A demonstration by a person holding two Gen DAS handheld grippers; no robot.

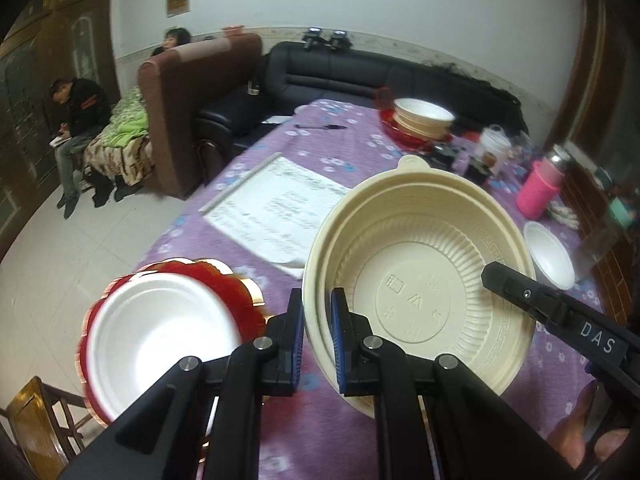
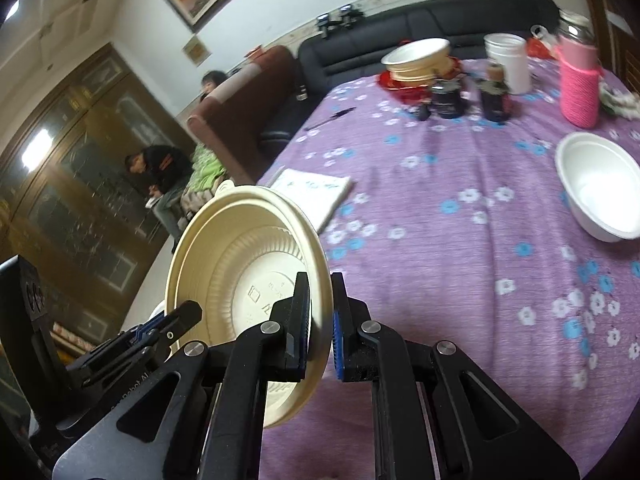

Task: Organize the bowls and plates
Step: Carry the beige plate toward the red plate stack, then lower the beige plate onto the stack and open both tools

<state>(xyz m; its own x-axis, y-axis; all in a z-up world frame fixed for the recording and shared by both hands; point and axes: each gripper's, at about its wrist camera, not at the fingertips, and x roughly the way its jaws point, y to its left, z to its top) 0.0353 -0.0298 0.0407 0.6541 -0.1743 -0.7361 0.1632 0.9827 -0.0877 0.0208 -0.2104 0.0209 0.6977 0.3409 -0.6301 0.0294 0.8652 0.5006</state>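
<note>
A cream ribbed plastic bowl [image 1: 420,276] is held above the purple flowered tablecloth [image 1: 348,136] by both grippers. My left gripper [image 1: 318,334] is shut on its left rim. My right gripper [image 2: 320,320] is shut on the opposite rim of the same bowl [image 2: 244,264], which tilts in that view; its finger also shows in the left wrist view [image 1: 516,284]. A white bowl [image 1: 156,332] sits on a red plate [image 1: 224,284] at the near left. A loose white bowl [image 2: 600,188] lies at the right. A stack of cream bowls [image 2: 420,58] on a red plate stands at the far end.
A white paper pad [image 1: 276,208] lies mid-table with a pen [image 1: 320,127] beyond. A pink-sleeved bottle [image 2: 578,80], a white tub [image 2: 508,60] and dark jars [image 2: 446,98] stand at the far right. Sofas and two seated people are beyond the table's left edge.
</note>
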